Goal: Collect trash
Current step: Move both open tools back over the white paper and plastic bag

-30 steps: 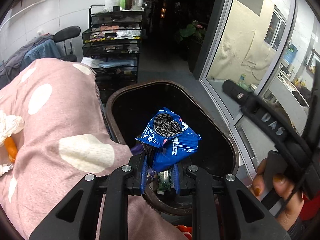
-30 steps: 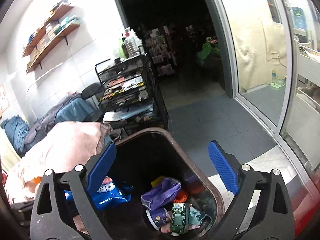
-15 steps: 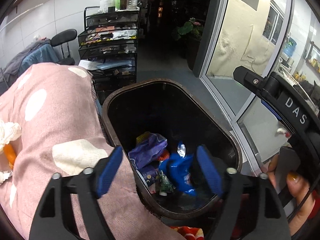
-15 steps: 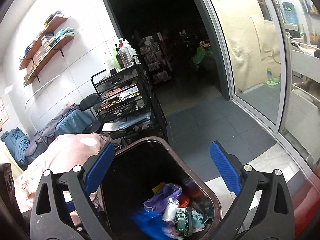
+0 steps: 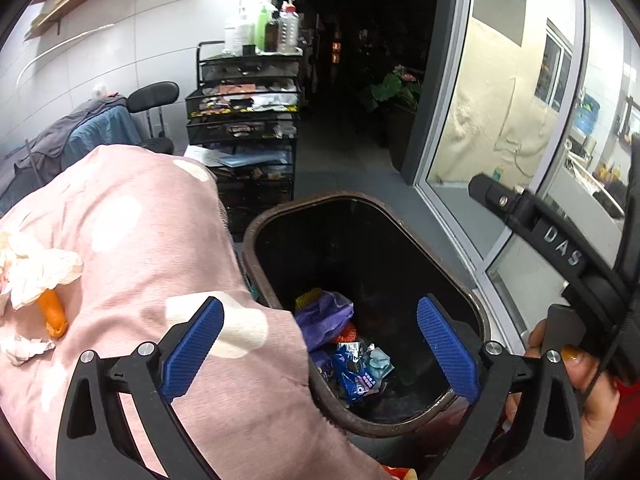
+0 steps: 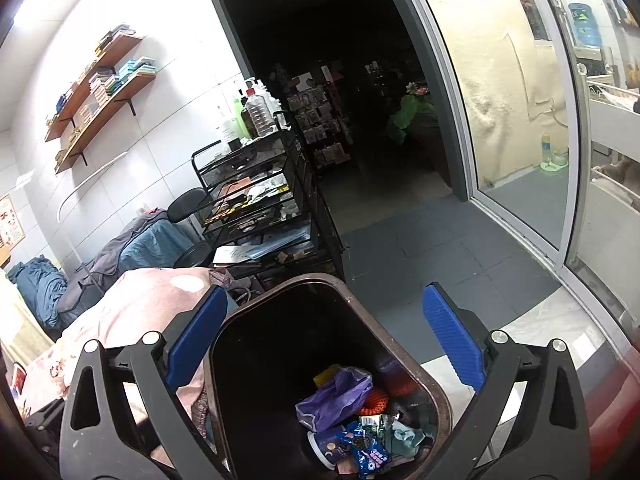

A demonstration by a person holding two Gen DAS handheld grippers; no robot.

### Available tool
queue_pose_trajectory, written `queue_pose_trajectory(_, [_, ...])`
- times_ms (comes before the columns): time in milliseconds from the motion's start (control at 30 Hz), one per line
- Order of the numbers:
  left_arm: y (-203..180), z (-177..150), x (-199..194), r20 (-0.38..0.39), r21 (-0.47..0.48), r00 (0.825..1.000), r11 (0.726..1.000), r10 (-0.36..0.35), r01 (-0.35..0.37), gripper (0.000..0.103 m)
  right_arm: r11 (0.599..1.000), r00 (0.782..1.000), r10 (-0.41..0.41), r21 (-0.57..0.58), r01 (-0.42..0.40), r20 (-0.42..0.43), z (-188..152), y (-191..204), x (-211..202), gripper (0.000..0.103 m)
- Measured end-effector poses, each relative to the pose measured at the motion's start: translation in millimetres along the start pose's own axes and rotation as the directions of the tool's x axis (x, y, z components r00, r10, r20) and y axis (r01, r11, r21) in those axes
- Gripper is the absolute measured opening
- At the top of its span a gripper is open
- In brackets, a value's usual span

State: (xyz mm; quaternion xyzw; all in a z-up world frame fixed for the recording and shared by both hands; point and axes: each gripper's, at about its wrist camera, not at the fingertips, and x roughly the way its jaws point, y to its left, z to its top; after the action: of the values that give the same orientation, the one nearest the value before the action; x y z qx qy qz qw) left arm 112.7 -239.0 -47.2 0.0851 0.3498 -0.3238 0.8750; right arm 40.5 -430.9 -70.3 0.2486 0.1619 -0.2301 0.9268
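I stand in what looks like a small shop's back room: wall shelves [image 6: 100, 92] of books, a black wire-mesh trolley [image 5: 244, 120] topped with pump bottles [image 5: 264, 28], glass sliding doors [image 6: 520, 120]

Left wrist view: close above the brown bin [image 5: 472, 304], angled steeply down past the pink dotted blanket [image 5: 140, 248] at its left; right wrist view: a little farther back, tilted less, facing the dark doorway [image 6: 320, 60] and the glass door [image 6: 520, 120]; shared by both: the bin [image 6: 436, 396] and its trash, the blanket, the black wire cart [image 5: 248, 120].
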Motion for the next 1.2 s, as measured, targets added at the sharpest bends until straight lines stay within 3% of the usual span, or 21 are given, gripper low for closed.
queue_pose_trajectory(533, [60,-13,-61,0.107,-0.099,0.983,0.985,0.149,-0.138,0.097,0.992,0.994,0.099,-0.076,-0.102,-0.051,-11,33,3,0.097])
queue_pose_trajectory(700, [86,-22,-78,0.113,-0.138,0.965,0.965,0.237,-0.221,0.097,0.978,0.983,0.162,-0.122,-0.172,-0.086,-16,54,3,0.097])
queue_pose_trajectory(1000, [146,-47,-104,0.071,-0.240,0.933,0.914,0.353,-0.327,0.097,0.904,0.927,0.306,-0.238,-0.354,-0.218,-36,118,7,0.097])
queue_pose_trajectory(1200, [184,-65,-120,0.045,-0.302,0.908,0.872,0.416,-0.385,0.097,0.837,0.873,0.367,-0.295,-0.460,-0.321,-52,164,11,0.097])
